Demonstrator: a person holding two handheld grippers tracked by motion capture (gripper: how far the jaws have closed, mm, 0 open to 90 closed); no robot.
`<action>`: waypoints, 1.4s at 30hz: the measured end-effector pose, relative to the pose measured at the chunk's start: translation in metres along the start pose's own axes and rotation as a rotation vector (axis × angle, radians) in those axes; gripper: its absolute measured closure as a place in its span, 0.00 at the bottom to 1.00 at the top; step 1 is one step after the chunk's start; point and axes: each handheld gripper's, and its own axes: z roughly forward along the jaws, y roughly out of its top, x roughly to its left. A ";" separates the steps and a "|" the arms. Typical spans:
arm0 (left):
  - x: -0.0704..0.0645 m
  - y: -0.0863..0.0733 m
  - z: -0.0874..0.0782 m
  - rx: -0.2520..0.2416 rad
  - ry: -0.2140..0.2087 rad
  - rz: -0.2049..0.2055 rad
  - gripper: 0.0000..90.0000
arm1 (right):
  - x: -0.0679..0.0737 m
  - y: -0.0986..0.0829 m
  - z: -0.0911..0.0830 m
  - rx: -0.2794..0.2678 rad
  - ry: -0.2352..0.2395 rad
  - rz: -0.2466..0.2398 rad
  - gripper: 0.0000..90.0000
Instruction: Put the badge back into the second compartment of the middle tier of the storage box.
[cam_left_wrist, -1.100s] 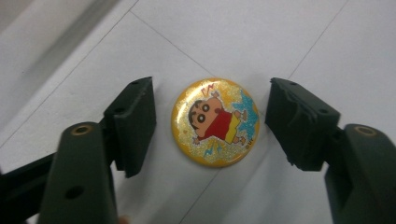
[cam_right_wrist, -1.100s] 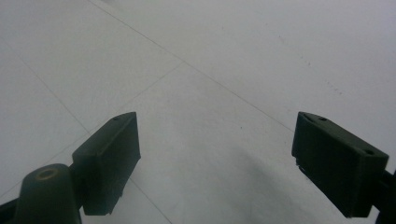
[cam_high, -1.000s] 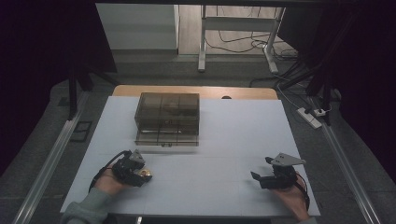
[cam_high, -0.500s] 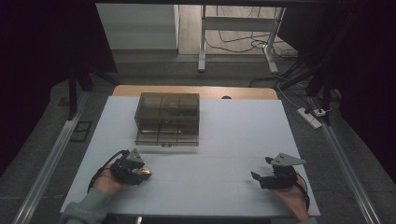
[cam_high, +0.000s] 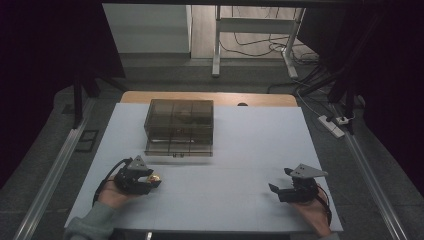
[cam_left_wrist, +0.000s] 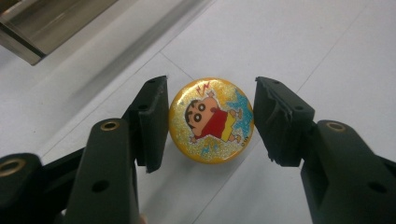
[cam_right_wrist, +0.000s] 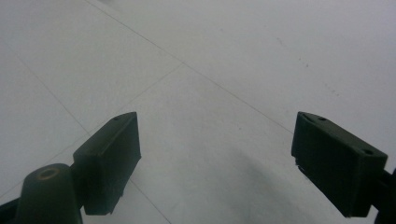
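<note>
Left gripper — low over the white table, just in front of the smoked-plastic compartment box, near its left front corner. Its jaws straddle a round yellow cartoon badge lying flat, picture up; one jaw touches or nearly touches the rim, the other stands a little off, so the badge is bracketed rather than clamped — apparently squared up for an edge-on pinch. The box sits mid-table, within easy reach of both hands, probably as the badge's destination. Right gripper — well to the right of the box and nearer the person, jaws spread wide over bare tabletop, holding nothing; seemingly parked clear of the work.
</note>
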 end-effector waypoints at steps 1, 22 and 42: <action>0.000 0.000 0.000 -0.006 0.000 -0.003 0.52 | 0.000 0.000 0.000 0.000 0.000 0.000 0.17; 0.003 -0.001 -0.009 -0.099 0.003 -0.038 0.52 | 0.000 0.000 -0.001 -0.004 -0.004 0.000 0.17; 0.004 0.000 -0.015 -0.175 0.009 -0.062 0.52 | 0.000 0.000 -0.001 -0.009 -0.007 0.001 0.17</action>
